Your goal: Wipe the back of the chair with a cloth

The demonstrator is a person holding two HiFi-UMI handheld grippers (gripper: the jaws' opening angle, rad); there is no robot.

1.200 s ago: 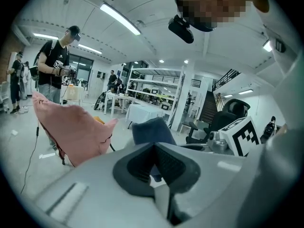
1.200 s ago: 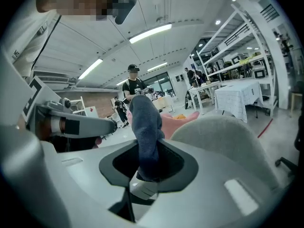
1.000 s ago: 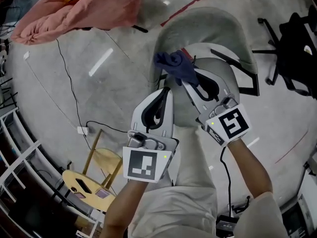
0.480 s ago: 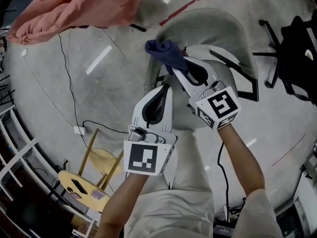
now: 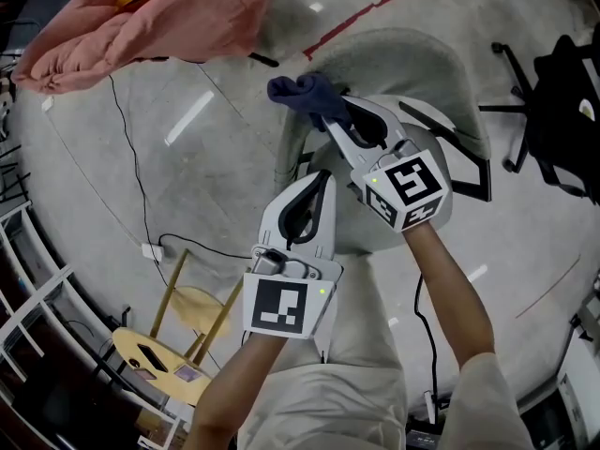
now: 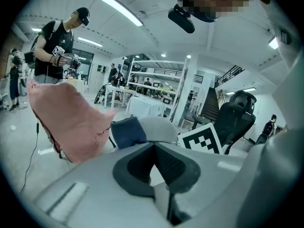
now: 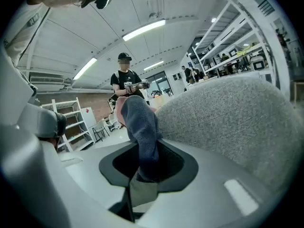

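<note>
The grey fabric chair (image 5: 403,54) stands ahead of me, its curved back (image 7: 237,122) filling the right of the right gripper view. My right gripper (image 5: 339,125) is shut on a dark blue cloth (image 5: 305,94), which sits against the left top edge of the chair back. The cloth (image 7: 142,132) hangs bunched between the jaws. My left gripper (image 5: 314,190) is held lower, in front of the chair, jaws shut with nothing in them. From the left gripper view the cloth (image 6: 127,132) and chair top (image 6: 159,127) lie just ahead.
A pink fabric-covered shape (image 5: 150,17) lies at the upper left. A black cable (image 5: 131,157) runs over the concrete floor. A wooden stool (image 5: 173,340) stands lower left. A black office chair (image 5: 562,92) is at the right. A person (image 7: 126,82) stands in the distance.
My right gripper has carried the cloth up and leftward along the top of the chair back. The left gripper has shifted slightly right and closer to the chair.
</note>
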